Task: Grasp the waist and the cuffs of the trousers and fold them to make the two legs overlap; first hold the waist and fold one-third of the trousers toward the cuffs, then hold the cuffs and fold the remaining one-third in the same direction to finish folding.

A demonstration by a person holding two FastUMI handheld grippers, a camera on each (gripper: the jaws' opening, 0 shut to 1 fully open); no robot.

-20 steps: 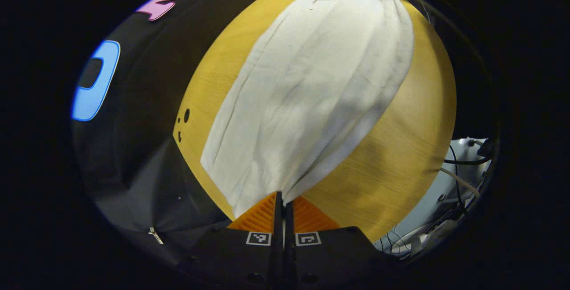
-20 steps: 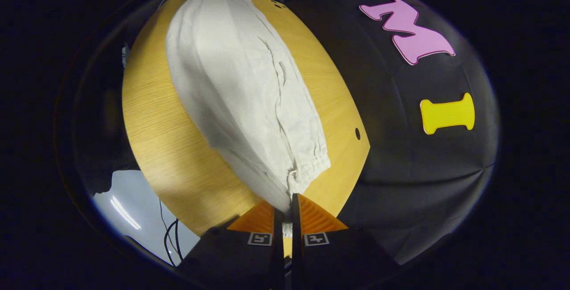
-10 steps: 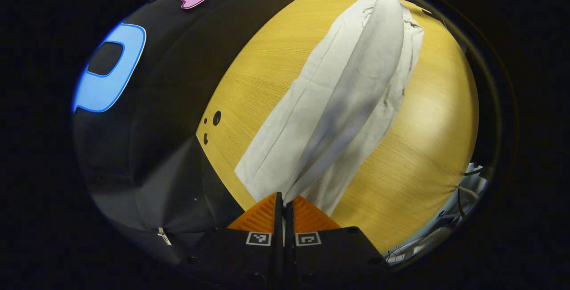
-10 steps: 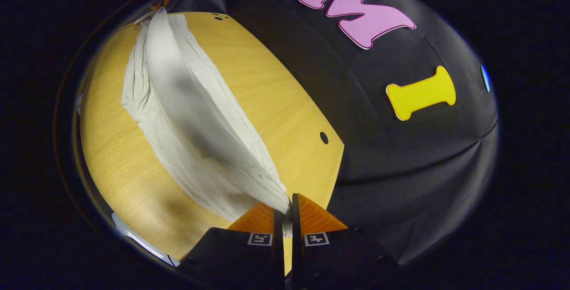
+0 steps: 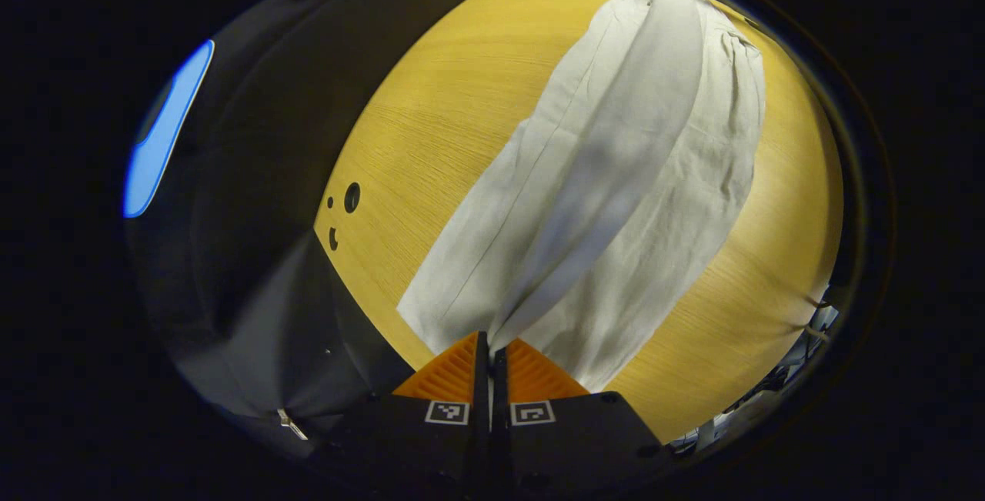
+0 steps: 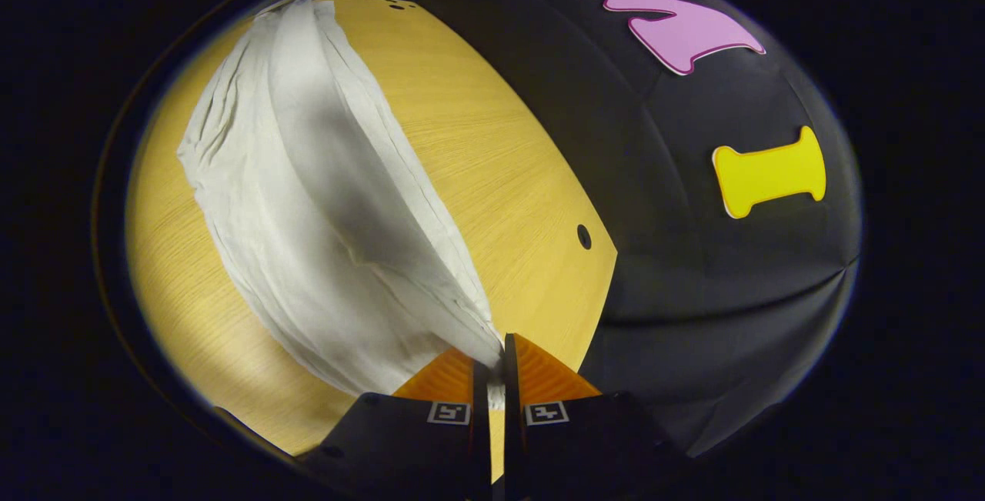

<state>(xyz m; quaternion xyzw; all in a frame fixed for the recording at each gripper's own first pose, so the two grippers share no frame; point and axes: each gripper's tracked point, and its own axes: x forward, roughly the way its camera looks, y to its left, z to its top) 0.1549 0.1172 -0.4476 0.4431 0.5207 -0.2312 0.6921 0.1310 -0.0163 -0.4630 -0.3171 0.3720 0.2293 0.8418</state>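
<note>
wooden table point(image 5: 431, 131) | trousers point(image 5: 616, 178) lengthwise – bare edges | both tools clamped on cloth

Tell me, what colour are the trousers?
The trousers are plain off-white, with no pattern. They show best in the left gripper view, lying on the yellow wooden table.

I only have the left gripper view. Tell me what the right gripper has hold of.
Observer: The right gripper is shut on a pinch of the trousers, at the end nearest it.
Operator: Report how the cloth hangs from there.
Observer: A raised ridge runs away from its fingers, over a wider layer lying on the table.
Operator: Check the table beside that grip.
Observer: A round hole sits near the table edge, apart from the cloth.
</note>
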